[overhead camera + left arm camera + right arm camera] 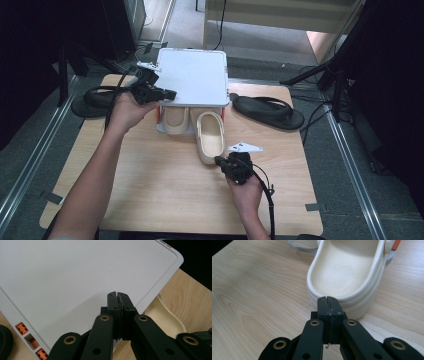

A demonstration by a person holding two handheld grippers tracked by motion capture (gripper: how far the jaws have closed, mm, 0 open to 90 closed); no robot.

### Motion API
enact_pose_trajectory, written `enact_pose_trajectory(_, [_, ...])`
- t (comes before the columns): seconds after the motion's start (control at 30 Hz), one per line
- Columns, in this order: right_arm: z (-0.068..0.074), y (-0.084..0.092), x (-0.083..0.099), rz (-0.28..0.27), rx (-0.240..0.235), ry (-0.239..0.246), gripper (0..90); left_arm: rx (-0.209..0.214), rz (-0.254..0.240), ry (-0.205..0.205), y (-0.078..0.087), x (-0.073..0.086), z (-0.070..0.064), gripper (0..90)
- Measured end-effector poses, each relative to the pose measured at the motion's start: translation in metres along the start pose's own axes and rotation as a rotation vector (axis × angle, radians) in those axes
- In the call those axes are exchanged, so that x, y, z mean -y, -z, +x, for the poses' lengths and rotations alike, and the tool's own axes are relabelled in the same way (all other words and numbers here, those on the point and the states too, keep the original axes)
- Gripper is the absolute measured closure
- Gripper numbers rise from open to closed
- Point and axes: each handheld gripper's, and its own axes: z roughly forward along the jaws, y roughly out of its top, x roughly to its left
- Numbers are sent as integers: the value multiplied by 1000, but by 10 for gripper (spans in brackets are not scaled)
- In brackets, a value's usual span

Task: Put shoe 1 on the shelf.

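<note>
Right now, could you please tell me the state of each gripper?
Left gripper: closed, holding nothing, tips over the white lid.
Right gripper: closed, holding nothing, tips at the heel of the cream clog.

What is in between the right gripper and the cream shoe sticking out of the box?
Nothing visible. The right gripper, jaws shut, sits right at the heel of the cream rubber clog, with bare wooden table around it.

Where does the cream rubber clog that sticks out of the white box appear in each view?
High view: cream rubber clog, centre, heel toward the right tongs.
Left gripper view: not identifiable; a cream clog edge shows at right.
Right gripper view: top centre, heel at the shut tips.
Shared landmark: white box lid.
</note>
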Motion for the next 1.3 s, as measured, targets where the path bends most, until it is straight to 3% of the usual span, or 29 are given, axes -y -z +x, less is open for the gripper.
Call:
enact_pose_trajectory(0.5, [-3,-3,7,28,19,21,900,-2,0,-7,0,0,0,900])
enact_pose_trajectory(0.87, [2,-13,-7,4,-3,38,900,-4,0,-4,0,0,-1,899])
enact_pose_trajectory(1.3, [4,-41,-38,6,-11,56,900,-4,2,-7,0,0,-1,898])
